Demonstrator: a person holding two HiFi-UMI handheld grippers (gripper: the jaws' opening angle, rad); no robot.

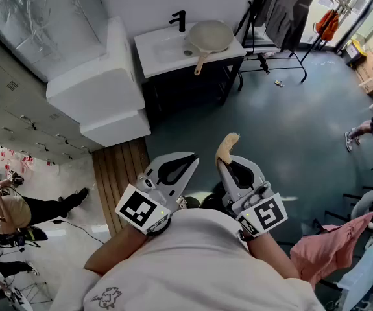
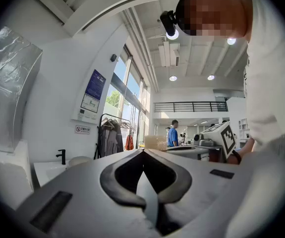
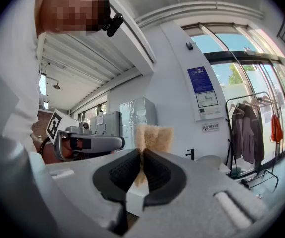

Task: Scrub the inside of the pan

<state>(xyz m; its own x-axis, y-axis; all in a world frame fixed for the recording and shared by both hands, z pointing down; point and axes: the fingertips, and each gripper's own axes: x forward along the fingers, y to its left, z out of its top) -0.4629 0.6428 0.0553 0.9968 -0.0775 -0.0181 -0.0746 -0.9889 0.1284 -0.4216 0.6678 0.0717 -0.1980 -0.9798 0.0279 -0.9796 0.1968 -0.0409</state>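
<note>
A pale beige pan (image 1: 209,36) lies over the white sink unit (image 1: 163,56) at the far wall, its wooden handle pointing toward me; it also shows small in the left gripper view, pan (image 2: 78,160), and at the right gripper view's pan (image 3: 209,160). Both grippers are held close to my body, far from the pan. My right gripper (image 1: 224,162) is shut on a tan sponge (image 1: 226,147), which sticks up past the tips as the sponge (image 3: 153,139). My left gripper (image 1: 192,158) is shut with nothing between its jaws, seen as the left gripper (image 2: 143,151).
A black tap (image 1: 180,20) stands on the sink unit. White blocks (image 1: 102,89) sit to its left above a wooden floor strip (image 1: 122,173). A clothes rack (image 1: 283,24) stands to the right. People stand at the left edge (image 1: 8,212) and right edge (image 1: 371,128).
</note>
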